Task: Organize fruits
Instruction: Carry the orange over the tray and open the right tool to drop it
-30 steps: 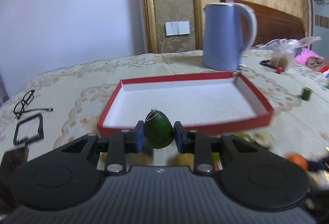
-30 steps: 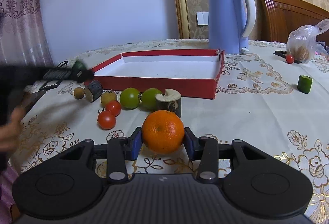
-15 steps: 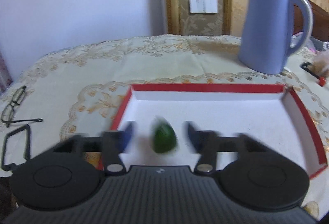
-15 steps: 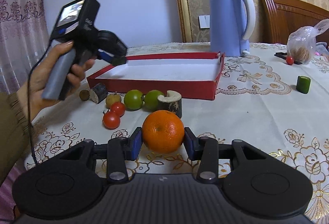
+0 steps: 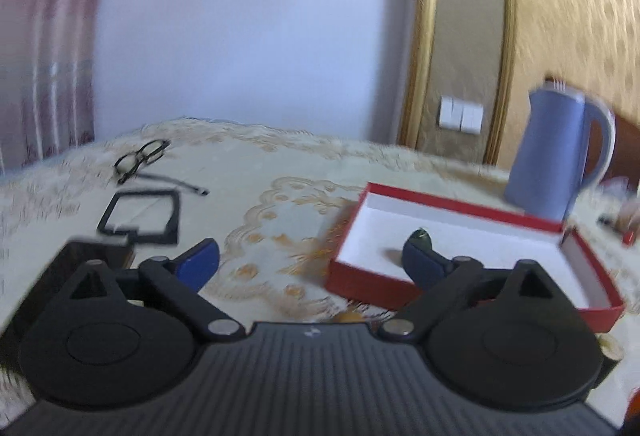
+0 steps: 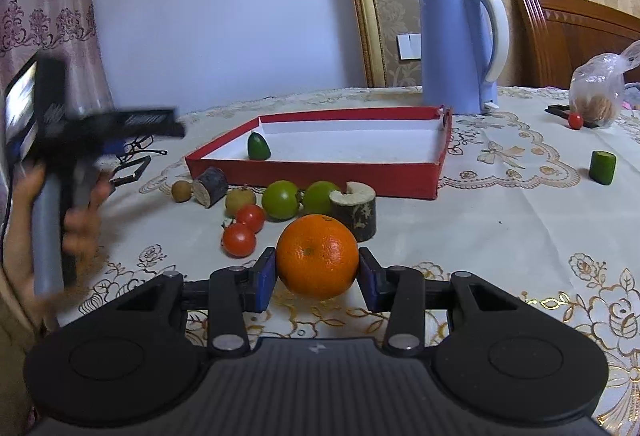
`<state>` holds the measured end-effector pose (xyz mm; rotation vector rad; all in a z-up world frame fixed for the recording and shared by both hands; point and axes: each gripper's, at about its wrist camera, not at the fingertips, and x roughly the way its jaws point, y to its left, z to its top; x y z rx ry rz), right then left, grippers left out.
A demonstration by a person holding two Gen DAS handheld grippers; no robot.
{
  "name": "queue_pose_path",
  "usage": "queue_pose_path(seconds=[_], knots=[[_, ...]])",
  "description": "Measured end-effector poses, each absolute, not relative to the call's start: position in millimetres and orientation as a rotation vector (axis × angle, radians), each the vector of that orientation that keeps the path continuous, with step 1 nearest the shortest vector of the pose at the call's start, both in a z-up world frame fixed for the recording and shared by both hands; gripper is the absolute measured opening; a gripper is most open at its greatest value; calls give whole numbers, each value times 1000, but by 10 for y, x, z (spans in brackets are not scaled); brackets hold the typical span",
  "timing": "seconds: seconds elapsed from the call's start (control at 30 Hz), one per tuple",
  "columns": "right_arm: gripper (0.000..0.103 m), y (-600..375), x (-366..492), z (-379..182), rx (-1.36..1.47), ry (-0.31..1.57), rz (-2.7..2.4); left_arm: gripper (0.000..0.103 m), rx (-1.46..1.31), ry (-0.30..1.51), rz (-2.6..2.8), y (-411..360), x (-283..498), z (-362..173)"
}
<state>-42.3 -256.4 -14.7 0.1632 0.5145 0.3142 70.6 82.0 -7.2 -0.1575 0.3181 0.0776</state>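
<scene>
My right gripper (image 6: 318, 278) is shut on an orange (image 6: 318, 256), just above the tablecloth. The red tray (image 6: 320, 169) holds a small dark green fruit (image 6: 258, 146) at its near left corner; in the left wrist view the fruit (image 5: 421, 236) peeks over my right finger inside the tray (image 5: 360, 278). My left gripper (image 5: 310, 260) is open wide and empty, left of the tray; it also shows blurred at the left of the right wrist view (image 6: 120, 124). Two green fruits (image 6: 282, 199), two tomatoes (image 6: 239, 239) and small brown fruits (image 6: 240, 199) lie before the tray.
A blue kettle (image 6: 460, 48) stands behind the tray. Wood pieces (image 6: 354, 210) lie among the fruits. Glasses (image 5: 142, 158) and a black frame (image 5: 140, 214) lie at the left. A green cylinder (image 6: 603, 167), a tomato (image 6: 576, 120) and a plastic bag (image 6: 600, 92) are at the right.
My left gripper opened, let the green fruit go into the tray, and swung back to the left. My right gripper has stayed still with the orange.
</scene>
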Motion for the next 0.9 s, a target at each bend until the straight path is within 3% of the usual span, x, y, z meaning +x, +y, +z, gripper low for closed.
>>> queue_pose_path(seconds=[0.17, 0.57, 0.9], knots=[[42, -2593, -374, -79, 173, 492, 298, 100, -260, 311, 39, 1015, 668, -63], [42, -2758, 417, 194, 217, 480, 253, 103, -206, 326, 43, 942, 721, -74], [42, -2822, 1522, -1, 244, 635, 141, 103, -260, 361, 28, 1033, 775, -110]])
